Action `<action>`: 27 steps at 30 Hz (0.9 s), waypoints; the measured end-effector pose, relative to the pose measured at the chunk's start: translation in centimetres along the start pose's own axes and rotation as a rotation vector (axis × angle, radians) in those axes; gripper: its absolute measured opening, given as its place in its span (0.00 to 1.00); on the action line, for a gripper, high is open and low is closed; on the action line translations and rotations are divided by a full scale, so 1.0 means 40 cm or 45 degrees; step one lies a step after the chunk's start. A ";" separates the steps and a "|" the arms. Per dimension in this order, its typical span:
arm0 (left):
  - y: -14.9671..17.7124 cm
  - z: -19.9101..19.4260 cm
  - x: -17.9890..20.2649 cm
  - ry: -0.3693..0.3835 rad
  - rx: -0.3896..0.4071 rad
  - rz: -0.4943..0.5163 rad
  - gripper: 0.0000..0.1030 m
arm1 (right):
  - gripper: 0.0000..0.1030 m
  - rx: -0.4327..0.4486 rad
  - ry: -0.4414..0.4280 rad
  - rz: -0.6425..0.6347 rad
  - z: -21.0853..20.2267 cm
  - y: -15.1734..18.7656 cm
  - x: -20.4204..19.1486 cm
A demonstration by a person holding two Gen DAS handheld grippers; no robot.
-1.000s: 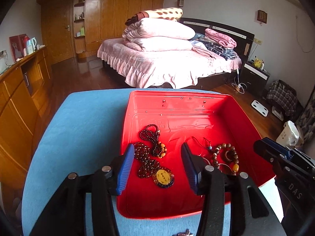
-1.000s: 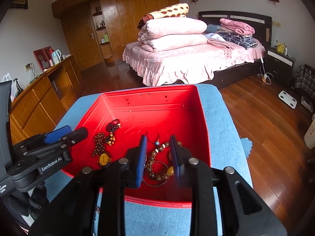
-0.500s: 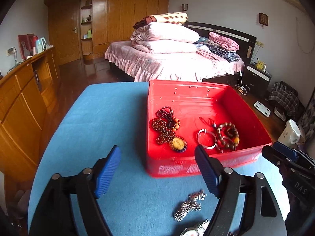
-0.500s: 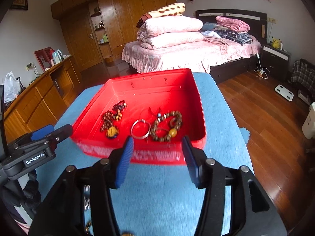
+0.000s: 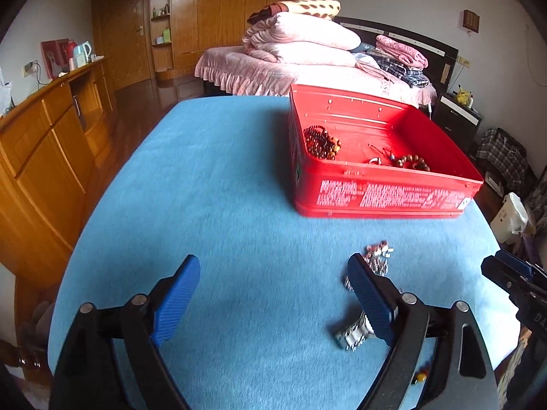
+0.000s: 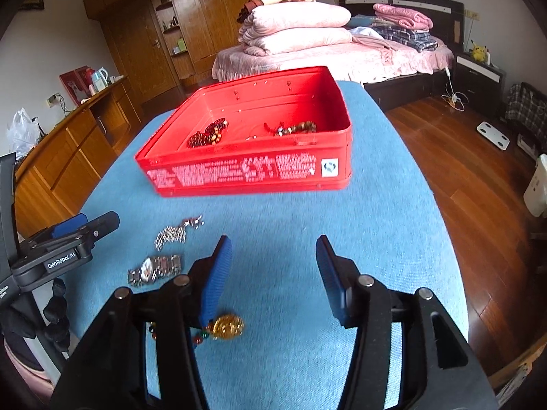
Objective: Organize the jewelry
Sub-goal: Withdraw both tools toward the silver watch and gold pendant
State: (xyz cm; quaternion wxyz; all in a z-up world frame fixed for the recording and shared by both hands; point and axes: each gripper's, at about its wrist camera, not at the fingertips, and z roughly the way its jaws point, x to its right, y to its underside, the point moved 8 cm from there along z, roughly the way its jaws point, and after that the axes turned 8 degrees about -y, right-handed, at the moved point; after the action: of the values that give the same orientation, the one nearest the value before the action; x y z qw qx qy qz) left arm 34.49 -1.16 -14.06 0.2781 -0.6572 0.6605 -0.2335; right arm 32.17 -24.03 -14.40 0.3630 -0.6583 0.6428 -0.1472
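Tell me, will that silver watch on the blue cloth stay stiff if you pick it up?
Probably not. The watch has a band of small metal links, so its ends would likely droop. The shiny metal may also slip between the pads, and it looks fairly heavy for its size.

Left gripper (image 5: 273, 275): black frame, blue ribbed pads, angled down over the near part of the blue table (image 5: 218, 188). Jaws wide apart and opening, nothing between them. Its tip also shows at the left edge of the right wrist view.

Right gripper (image 6: 271, 256): same build, angled down toward the table's near edge. Jaws parted about halfway, nothing between the pads. Its tip shows at the right edge of the left wrist view.
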 end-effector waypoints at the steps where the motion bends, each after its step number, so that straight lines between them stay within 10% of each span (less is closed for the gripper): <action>1: 0.009 -0.004 -0.003 -0.002 -0.003 0.002 0.84 | 0.49 -0.006 -0.003 -0.005 0.000 0.007 -0.005; 27: 0.154 -0.040 -0.031 -0.010 -0.070 0.022 0.85 | 0.50 -0.170 -0.059 -0.046 0.009 0.168 -0.097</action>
State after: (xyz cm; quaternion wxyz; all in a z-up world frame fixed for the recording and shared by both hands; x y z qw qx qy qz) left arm 28.84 0.17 -16.97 0.2648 -0.6598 0.6711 -0.2103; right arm 26.94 -19.61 -18.05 0.3303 -0.6956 0.6308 -0.0954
